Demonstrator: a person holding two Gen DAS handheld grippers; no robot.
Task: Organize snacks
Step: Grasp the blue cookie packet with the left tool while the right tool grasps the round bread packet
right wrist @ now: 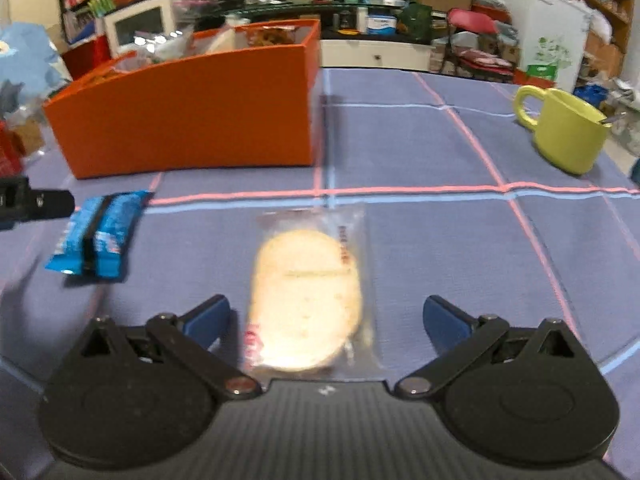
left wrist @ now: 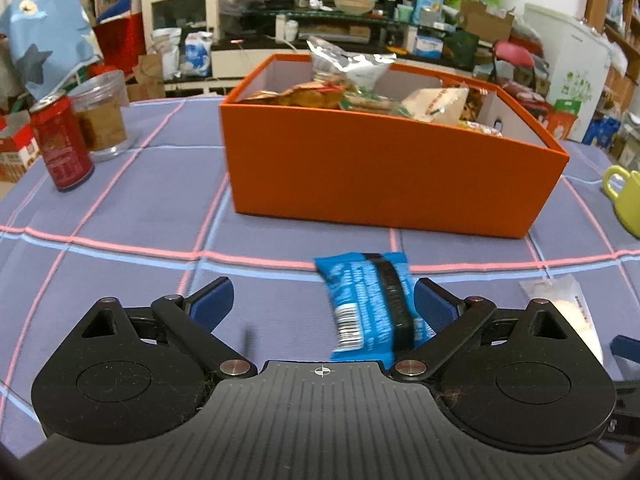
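Left gripper, left wrist view: jaws spread wide, clamped on nothing. A blue snack packet lies on the checked tablecloth between the fingers, close against the right-hand pad at 3 o'clock and well apart from the left-hand pad at 9 o'clock; whether it touches the pad cannot be told. At 12 o'clock stands the orange box, open-topped and already holding several wrapped snacks. A red can and a clear jar stand at 10 o'clock; a green mug sits at 3 o'clock. The corner of a clear-wrapped cracker pack shows at 4 o'clock.

Right gripper, right wrist view: jaws likewise apart and empty. The clear-wrapped cracker pack lies flat between the fingers, nearer the 9 o'clock pad, touching neither as far as the blurred frame allows. The blue snack packet lies at 10 o'clock, the orange box at 11 o'clock, the green mug at 2 o'clock.

Step in hand, by judgement: each tool is set over a loose snack, before the grasp; two packets remain outside the box. The next move calls for centring each packet between the pads, closing on its narrow width, lifting clear of the cloth, and carrying it over the box rim.
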